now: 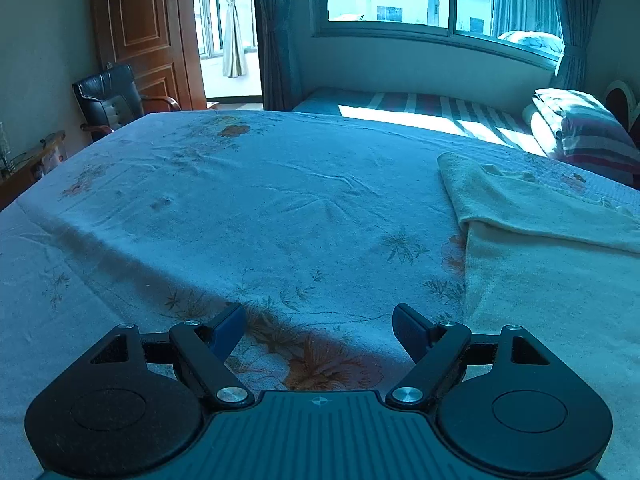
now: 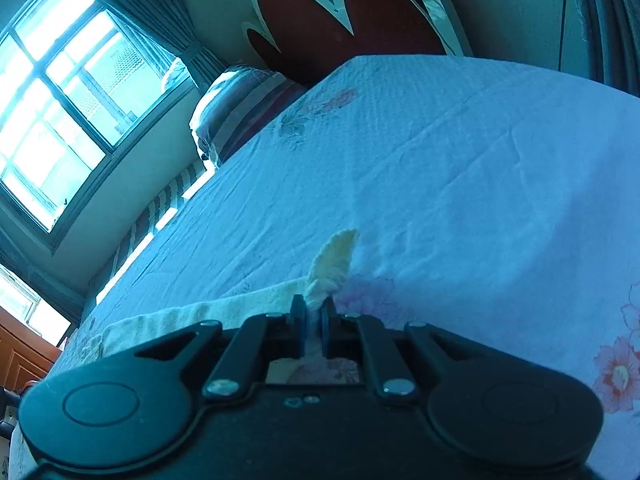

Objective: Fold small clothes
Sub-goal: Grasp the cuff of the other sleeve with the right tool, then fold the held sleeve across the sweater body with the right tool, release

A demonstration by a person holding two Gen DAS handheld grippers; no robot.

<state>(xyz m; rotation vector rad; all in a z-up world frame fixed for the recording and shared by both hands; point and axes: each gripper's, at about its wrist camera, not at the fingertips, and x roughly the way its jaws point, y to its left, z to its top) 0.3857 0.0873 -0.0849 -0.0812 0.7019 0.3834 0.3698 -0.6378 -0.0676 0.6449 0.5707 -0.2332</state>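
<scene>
A cream terry garment [image 1: 540,248] lies on the floral bed sheet [image 1: 260,208] at the right of the left wrist view, with one layer folded over. My left gripper [image 1: 318,330] is open and empty, low over the sheet to the left of the garment. My right gripper [image 2: 313,310] is shut on a corner of the cream garment [image 2: 334,264], which sticks up between the jaws; the rest of the cloth trails left along the sheet [image 2: 460,184].
A striped pillow [image 1: 596,140] and a folded quilt lie beyond the garment near the headboard [image 2: 344,20]. A second striped bed [image 1: 420,108] stands under the window. A black chair [image 1: 108,96] and a wooden door are at the far left.
</scene>
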